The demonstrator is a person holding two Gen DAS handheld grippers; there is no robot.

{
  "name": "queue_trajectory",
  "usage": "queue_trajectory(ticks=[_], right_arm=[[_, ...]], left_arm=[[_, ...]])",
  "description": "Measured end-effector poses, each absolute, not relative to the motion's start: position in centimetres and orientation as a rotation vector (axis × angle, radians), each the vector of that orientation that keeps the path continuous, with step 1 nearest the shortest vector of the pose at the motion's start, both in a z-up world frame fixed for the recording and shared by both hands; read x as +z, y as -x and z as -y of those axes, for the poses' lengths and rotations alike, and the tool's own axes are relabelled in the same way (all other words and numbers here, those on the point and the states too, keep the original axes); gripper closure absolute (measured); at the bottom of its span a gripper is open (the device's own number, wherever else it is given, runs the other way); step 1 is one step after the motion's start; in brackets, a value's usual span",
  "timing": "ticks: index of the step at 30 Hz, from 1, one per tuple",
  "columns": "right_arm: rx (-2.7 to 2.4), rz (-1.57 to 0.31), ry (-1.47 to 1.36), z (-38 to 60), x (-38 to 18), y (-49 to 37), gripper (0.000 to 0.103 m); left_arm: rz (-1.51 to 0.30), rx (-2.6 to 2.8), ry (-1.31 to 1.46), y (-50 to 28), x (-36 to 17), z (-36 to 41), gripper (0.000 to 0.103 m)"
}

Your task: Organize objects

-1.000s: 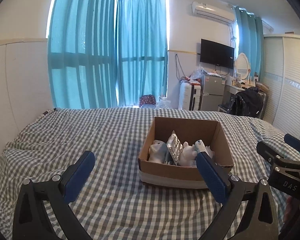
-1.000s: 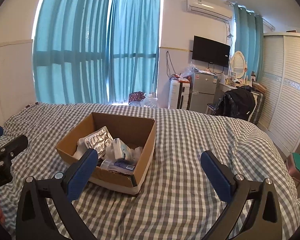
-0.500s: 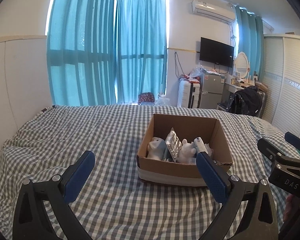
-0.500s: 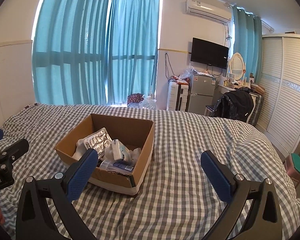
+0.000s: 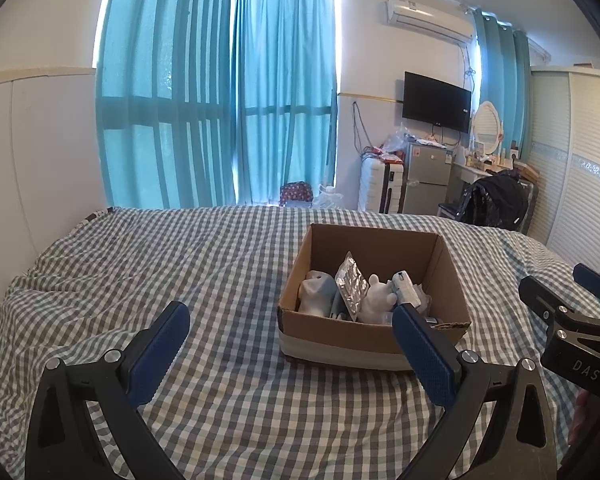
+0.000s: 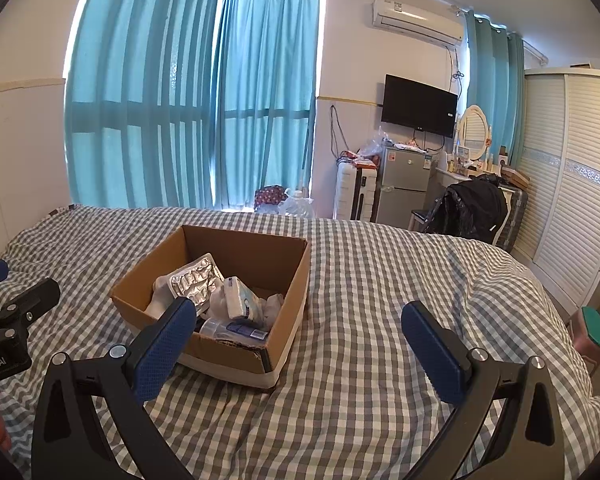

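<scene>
An open cardboard box [image 5: 380, 344] stands on the checked bed; it also shows in the right wrist view [image 6: 288, 276]. It holds a silver blister pack [image 5: 351, 285], white plush toys [image 5: 374, 300], a small white carton [image 6: 240, 298] and a bottle [image 6: 236, 329]. My left gripper [image 5: 292, 340] is open and empty, just in front of the box. My right gripper [image 6: 300, 340] is open and empty, to the right front of the box. Each gripper shows at the edge of the other's view.
The grey-and-white checked bedspread [image 5: 180, 280] covers the whole bed. Beyond its far edge are teal curtains [image 5: 220, 120], a suitcase and small fridge [image 5: 424, 180], a chair with a black jacket [image 6: 476, 208], and a white wardrobe [image 6: 572, 200] on the right.
Both grippers have pulled back and risen slightly, so the box sits a little farther off. Both stay open and empty.
</scene>
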State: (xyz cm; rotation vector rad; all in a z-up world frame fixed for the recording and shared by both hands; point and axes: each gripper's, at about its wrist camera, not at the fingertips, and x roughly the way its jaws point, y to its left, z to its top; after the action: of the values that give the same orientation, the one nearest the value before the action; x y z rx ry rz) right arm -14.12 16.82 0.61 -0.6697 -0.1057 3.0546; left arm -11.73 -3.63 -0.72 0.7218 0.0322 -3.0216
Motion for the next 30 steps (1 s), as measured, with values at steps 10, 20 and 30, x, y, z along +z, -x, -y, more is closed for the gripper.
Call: queue_trajectory(ticks=[10,20,30], right_arm=[[3.05,0.11,0.68,-16.58,0.37,14.15,0.0],[3.049,0.111,0.679,-16.56,0.34,14.16,0.0],[3.049,0.111,0.679,-16.55,0.35,14.13,0.0]], left_arm=[[-0.034,-3.011,-0.717,11.67,-0.93,3.5,0.0],[-0.008,-3.015,-0.716,11.64,-0.87,3.22,0.0],[-0.008,-3.014,-0.715,11.65,-0.88,3.22,0.0]])
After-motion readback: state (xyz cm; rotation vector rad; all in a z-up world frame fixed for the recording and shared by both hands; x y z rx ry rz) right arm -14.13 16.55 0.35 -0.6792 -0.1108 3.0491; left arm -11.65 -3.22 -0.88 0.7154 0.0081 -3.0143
